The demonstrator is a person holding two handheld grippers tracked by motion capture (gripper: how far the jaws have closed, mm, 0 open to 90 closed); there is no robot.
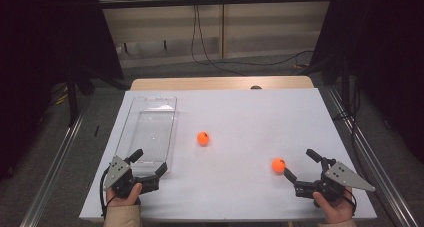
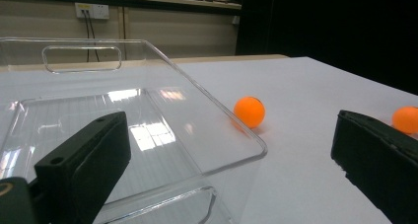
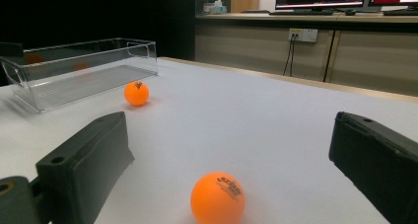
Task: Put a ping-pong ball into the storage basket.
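High view: white bench [image 1: 240, 137] with a clear plastic tray [image 1: 148, 129] lying lengthwise on its left part, nothing in it. Two orange balls on the bare surface. The far ball [image 1: 203, 138] sits near mid-bench, just right of the tray. The near ball [image 1: 278, 165] sits toward the right front, close to the tip of one jaw of the right hand-held gripper [image 1: 301, 166]; contact cannot be judged from here.

Left hand-held gripper [image 1: 148, 162]: held at the front left corner, jaws spread wide, nothing between the pads. Its jaws straddle the tray's near right corner, one tip over the tray's near end and the other just outside.

Right hand-held gripper: at the front right, jaws spread wide, gripping nothing.

Left gripper view: tray corner [image 2: 197, 135] lies between the two black jaws, with daylight to either pad. A cut-out handle in the far end wall is plain here. The far ball [image 2: 249, 112] sits beyond the tray wall; the near ball [image 2: 406, 119] is partly hidden behind the right-hand jaw.

Right gripper view: near ball [image 3: 218, 198] lies on the bench between the open jaws, low in frame, clear of both pads. Dark print on the ball is legible only as a mark. The far ball [image 3: 136, 93] sits just beside the tray [image 3: 79, 68].
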